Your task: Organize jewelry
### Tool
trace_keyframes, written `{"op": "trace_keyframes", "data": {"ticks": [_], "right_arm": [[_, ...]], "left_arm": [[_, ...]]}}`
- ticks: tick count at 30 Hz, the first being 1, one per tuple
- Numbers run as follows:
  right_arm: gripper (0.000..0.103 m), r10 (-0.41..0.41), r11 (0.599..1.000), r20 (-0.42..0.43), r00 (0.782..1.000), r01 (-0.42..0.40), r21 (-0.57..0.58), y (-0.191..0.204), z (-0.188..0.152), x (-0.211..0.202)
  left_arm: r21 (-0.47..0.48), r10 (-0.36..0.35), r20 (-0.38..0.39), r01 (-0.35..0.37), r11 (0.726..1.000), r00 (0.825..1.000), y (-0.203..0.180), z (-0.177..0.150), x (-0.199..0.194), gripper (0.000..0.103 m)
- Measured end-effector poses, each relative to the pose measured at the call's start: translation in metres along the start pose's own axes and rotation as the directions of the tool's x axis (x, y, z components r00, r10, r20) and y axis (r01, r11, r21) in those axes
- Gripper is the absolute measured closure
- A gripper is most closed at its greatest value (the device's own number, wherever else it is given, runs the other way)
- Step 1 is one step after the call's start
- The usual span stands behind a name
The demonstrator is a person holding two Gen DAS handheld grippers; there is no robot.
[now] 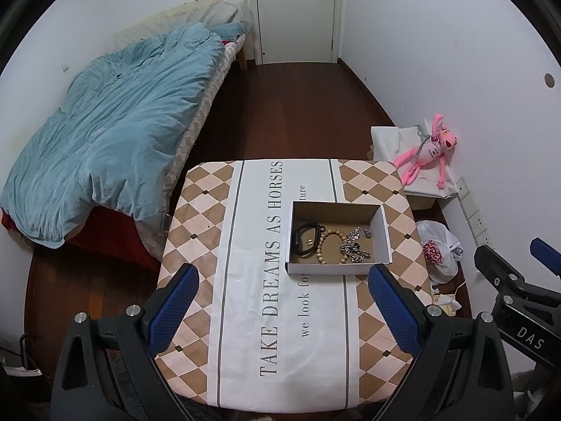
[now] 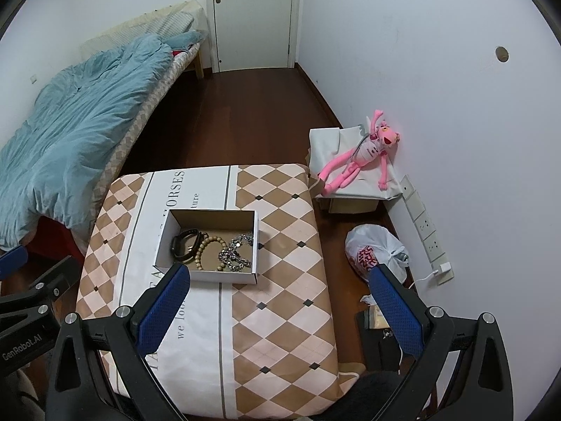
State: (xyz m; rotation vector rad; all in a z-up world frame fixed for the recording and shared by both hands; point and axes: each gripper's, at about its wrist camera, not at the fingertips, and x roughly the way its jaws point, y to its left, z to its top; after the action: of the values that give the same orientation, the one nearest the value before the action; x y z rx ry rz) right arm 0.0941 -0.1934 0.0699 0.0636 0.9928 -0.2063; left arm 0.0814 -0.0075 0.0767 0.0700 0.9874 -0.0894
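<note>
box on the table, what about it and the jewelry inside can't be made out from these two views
- Box floor along the near wall: hidden by that wall in both wrist views.
- Silver chain: too tangled and small to tell one piece from several.
- Black band: the small metal piece beside it is too small to identify.
- Bead bracelet: its near edge is cut off by the box wall in the right wrist view.
- Tablecloth lettering: partly covered by the box.

We find ourselves in a home bedroom: a low bed with a rumpled blue-grey quilt [image 1: 115, 129] lies along the left wall, and a white panelled door with a lever handle [image 1: 296, 14] closes the far end above dark wooden floorboards [image 1: 298, 112]. A pink plush panther toy [image 2: 361, 154] sprawls against the white wall, near a small table under a diamond-patterned cloth [image 2: 280, 280].
</note>
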Motion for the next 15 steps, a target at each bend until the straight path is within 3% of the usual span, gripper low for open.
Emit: {"op": "trace_keyframes", "data": {"ticks": [15], "right_arm": [[0.000,0.007,1.000,-0.015,1.000,-0.007,-0.018,0.0053,-0.0029,0.0053]], "left_arm": [[-0.001,0.014,-0.011,-0.014,1.000,1.000,0.0024,-0.0023,0.0095,0.004]]}}
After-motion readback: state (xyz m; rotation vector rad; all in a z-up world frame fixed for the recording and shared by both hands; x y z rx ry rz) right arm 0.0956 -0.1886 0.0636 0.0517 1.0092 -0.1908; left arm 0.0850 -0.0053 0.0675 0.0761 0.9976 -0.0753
